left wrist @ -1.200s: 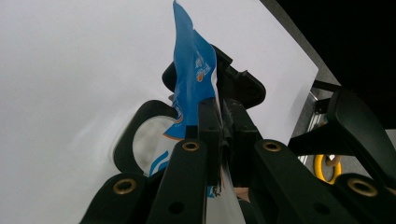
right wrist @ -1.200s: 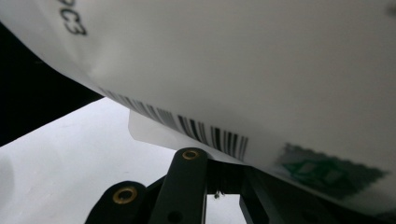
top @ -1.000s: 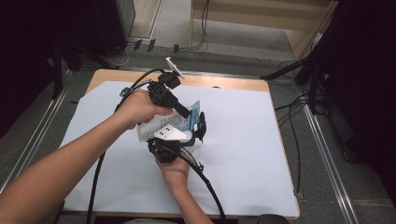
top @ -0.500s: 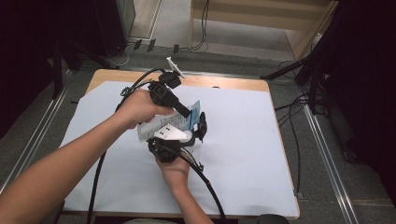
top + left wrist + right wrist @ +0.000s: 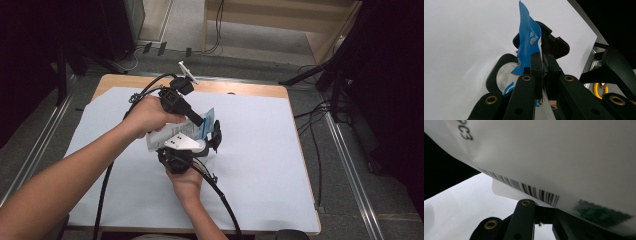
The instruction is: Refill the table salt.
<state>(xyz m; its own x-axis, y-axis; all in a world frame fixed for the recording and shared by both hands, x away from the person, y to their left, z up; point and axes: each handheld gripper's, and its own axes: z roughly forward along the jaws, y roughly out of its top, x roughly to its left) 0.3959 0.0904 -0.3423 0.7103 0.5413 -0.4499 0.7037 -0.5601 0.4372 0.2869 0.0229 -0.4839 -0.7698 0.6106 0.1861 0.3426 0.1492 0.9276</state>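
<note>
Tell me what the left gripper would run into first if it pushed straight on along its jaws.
Probably the right gripper. The left gripper is shut on the blue-and-white pouch, and just past its jaws the other gripper's black body stands against the pouch. Behind that lies the white table cover. Depth is hard to judge.

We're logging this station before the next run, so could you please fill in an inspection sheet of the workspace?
Surface: table under a white sheet, flat.
Job's things: one blue-and-white pouch, held above the sheet; barcode on its white side.
Clutter: nothing seen.
Grippers: left gripper shut on the pouch's blue end; right gripper shut on the pouch's edge.
Cables: black cables trail from both grippers over the near edge.
Surroundings: grey floor, wooden furniture, loose wires behind.
</note>
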